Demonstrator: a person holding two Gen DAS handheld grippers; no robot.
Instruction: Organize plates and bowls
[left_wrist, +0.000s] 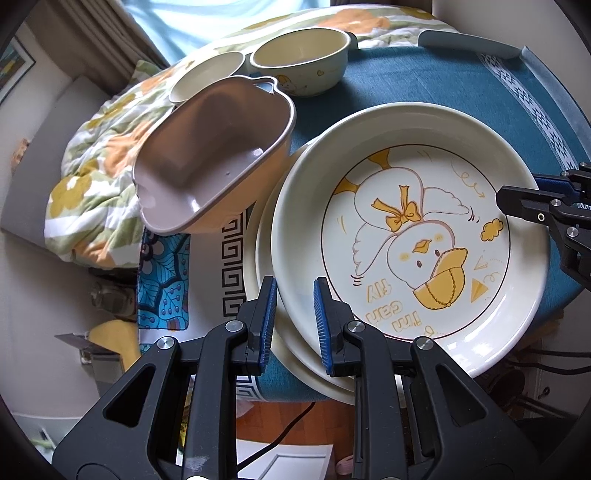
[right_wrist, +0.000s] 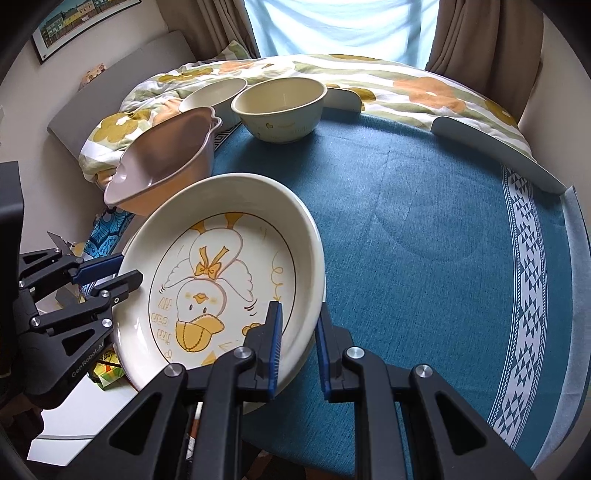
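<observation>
Straddling both grippers' (left_wrist: 294, 295) (right_wrist: 298, 314) parted jaws, seemingly ungripped, duck plate (left_wrist: 413, 236) rim

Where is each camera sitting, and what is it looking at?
Left wrist view: sits on the left hand-held gripper, looking along its fingers, which straddle the near rim of the duck plate; the right hand-held gripper's tip pokes in at the right edge.
Right wrist view: sits on the right hand-held gripper, looking across the blue tablecloth toward the window; the left hand-held gripper shows at the left.
Both views share the duck plate, the pink bowl and the cream bowl.
</observation>
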